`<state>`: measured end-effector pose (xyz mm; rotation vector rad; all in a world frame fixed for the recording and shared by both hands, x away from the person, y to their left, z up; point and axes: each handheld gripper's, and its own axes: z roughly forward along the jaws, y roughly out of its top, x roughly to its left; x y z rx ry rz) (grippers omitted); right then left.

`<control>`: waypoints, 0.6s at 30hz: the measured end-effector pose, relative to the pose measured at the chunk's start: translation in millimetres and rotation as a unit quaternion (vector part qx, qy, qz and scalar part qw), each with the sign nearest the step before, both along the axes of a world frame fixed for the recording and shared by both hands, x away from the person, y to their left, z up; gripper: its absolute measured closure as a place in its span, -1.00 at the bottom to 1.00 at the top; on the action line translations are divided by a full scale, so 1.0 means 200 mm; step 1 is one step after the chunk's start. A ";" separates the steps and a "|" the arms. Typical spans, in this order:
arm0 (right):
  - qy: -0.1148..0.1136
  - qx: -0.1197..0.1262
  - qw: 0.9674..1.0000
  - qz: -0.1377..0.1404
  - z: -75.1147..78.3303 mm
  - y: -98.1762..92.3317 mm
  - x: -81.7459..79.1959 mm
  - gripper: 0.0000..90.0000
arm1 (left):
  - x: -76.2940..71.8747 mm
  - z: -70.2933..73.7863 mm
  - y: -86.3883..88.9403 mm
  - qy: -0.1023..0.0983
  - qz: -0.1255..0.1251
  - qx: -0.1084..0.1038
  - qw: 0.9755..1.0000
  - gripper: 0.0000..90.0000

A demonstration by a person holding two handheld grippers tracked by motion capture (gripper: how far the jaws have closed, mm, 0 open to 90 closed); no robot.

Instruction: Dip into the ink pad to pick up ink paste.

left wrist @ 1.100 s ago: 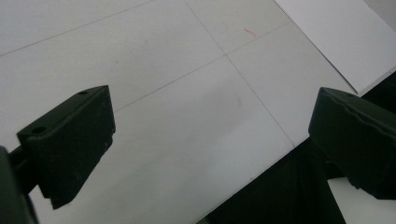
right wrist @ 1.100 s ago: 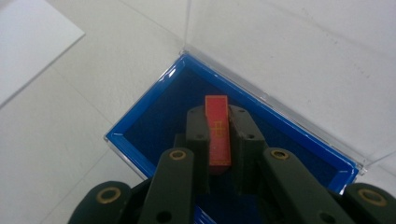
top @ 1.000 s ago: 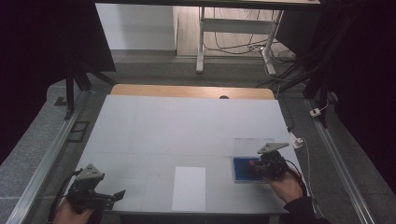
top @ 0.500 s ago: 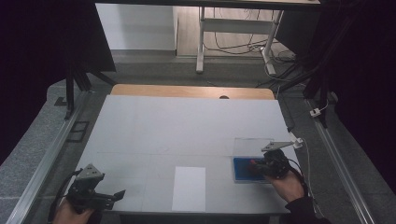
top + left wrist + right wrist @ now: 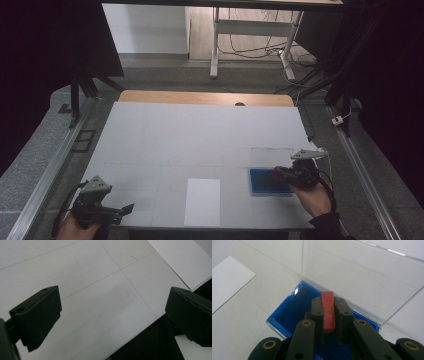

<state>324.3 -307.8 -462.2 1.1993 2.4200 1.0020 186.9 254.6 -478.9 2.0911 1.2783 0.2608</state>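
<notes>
My right gripper (image 5: 328, 303) is shut on a thin red rectangular piece (image 5: 328, 312) that stands on edge between its pads. It hangs over a shallow blue box (image 5: 294, 312) whose clear lid (image 5: 362, 277) stands open behind it. In the high view the blue box (image 5: 262, 182) sits at the table's front right, with the right gripper (image 5: 278, 175) over its right end and the red piece (image 5: 276, 174) at the tips. My left gripper (image 5: 127, 207) rests at the front left corner. Its jaws stand wide apart with nothing between them (image 5: 112, 315).
A white sheet of paper (image 5: 202, 201) lies flat near the front edge, between the two grippers. The table top (image 5: 200, 135) is a pale grey board with thin seam lines. Metal rails run along both sides, and the table's front edge is close under the left gripper.
The right gripper has shifted slightly to the right over the blue box, still holding the red piece. The left gripper has stayed where it was.
</notes>
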 end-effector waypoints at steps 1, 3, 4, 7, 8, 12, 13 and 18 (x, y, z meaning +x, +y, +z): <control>0.000 0.000 1.000 0.000 0.00 0.00 0.00 0.76 | 0.00 0.00 0.00 0.000 0.000 0.000 1.000 -0.98; 0.006 -0.008 1.000 0.006 -0.01 0.01 0.00 0.76 | 0.00 0.00 0.00 -0.001 0.000 0.000 1.000 -0.98; 0.008 -0.012 1.000 0.009 -0.02 0.01 0.01 0.77 | 0.00 0.00 0.00 0.000 0.000 0.001 1.000 -0.98; 0.012 -0.017 1.000 0.009 -0.03 0.01 0.01 0.77 | 0.00 0.00 0.00 -0.001 0.000 0.001 1.000 -0.98; 0.016 -0.023 1.000 0.006 -0.04 0.01 0.02 0.76 | 0.00 0.00 0.00 -0.001 -0.001 0.001 1.000 -0.98; 0.024 -0.026 0.999 0.005 -0.05 0.02 0.03 0.77 | 0.00 0.00 0.00 -0.002 0.001 0.002 1.000 -0.97; 0.026 -0.029 0.999 0.005 -0.06 0.02 0.03 0.77 | 0.00 0.00 0.00 -0.002 0.001 0.002 1.000 -0.97; 0.032 -0.030 0.999 0.005 -0.07 0.02 0.04 0.77 | 0.00 0.00 0.00 -0.002 0.000 0.002 1.000 -0.97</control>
